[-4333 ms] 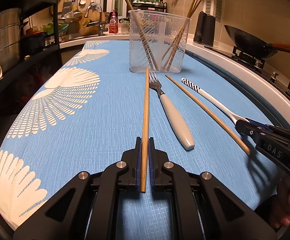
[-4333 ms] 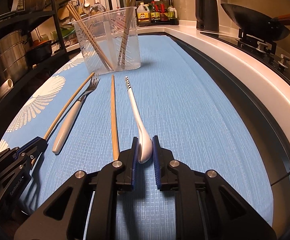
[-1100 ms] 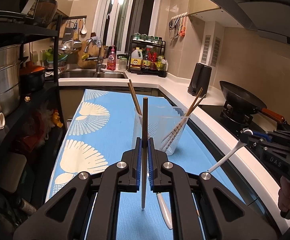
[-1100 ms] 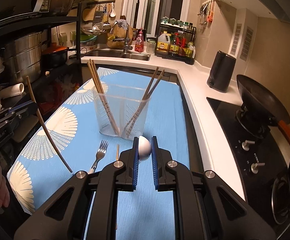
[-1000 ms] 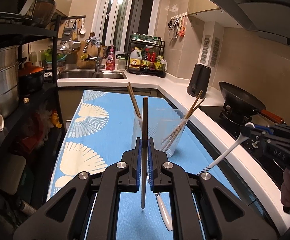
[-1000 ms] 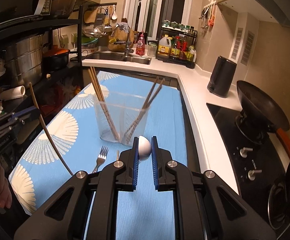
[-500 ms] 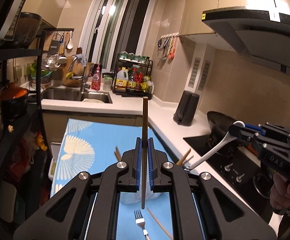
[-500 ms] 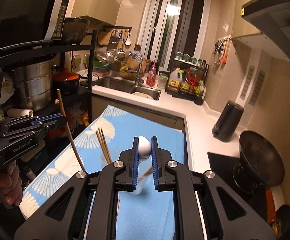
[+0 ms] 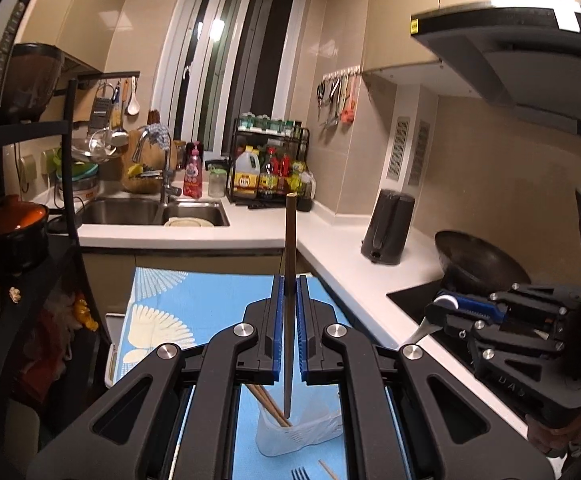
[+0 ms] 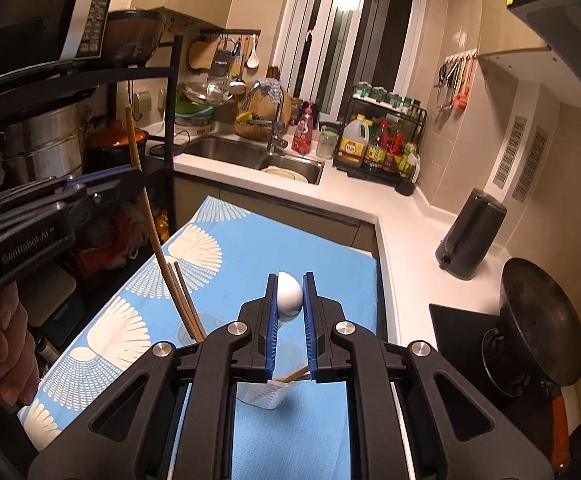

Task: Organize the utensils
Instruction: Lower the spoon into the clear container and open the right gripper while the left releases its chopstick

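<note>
With both tools raised over the blue cloth [image 10: 250, 256], drop-in stage by the look of it. Left gripper [image 9: 289, 292] clamped on a wooden chopstick [image 9: 289, 320], long axis near upright, lower tip hanging directly over the mouth of the clear holder [image 9: 302, 436] (two chopsticks [image 9: 268, 402] already leaning inside, left half). Holder straight below and slightly ahead of the left tool; move called for is plain descent along the stick's own axis, then release. Right gripper [image 10: 290, 296] shut on the bowl end of a white spoon [image 10: 289, 294], handle pointing down toward the same holder [image 10: 266, 394], mostly hidden behind the right tool's body. From the right wrist view, stick tilted a little, top leaning away from the holder, tip close to the two sticks [image 10: 184, 304] inside — possibly just entering the rim, hard to confirm through fisheye distortion. Left tool seemingly nearer to insertion; spoon tip not visible, so its height above the rim not judged. Fork [image 9: 300, 473] and one more chopstick [image 9: 328, 470] lying on the cloth just in front of the holder, not yet sorted. Risk: both tips meeting in one narrow mouth.
</note>
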Available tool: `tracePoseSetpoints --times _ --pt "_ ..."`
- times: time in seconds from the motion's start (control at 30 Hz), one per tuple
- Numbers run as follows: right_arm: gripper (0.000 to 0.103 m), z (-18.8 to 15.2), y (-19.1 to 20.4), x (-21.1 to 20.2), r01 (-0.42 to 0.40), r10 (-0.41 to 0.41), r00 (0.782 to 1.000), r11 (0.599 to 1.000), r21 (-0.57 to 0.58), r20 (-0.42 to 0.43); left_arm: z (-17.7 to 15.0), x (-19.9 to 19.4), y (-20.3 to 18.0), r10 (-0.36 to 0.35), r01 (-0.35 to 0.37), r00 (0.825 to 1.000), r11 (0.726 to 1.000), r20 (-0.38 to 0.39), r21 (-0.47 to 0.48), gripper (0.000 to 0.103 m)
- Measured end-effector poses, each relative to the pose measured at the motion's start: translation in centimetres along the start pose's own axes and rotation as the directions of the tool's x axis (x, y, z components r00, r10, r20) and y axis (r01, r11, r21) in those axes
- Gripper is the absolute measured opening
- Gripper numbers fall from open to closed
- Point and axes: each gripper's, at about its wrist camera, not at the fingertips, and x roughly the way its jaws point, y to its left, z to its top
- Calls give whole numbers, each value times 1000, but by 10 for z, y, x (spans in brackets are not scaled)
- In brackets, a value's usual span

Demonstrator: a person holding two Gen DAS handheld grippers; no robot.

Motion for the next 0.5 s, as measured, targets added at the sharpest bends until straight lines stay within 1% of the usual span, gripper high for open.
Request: tracePoseSetpoints --times 0.2,0.5 --pt "12 -7 2 24 -8 8 999 1000 -2 -36 -25 28 2 9 -6 996 999 -84 36 6" --pt "12 -20 13 59 -15 12 994 1000 -27 -107 -54 56 -3 16 0 982 996 -187 86 6"
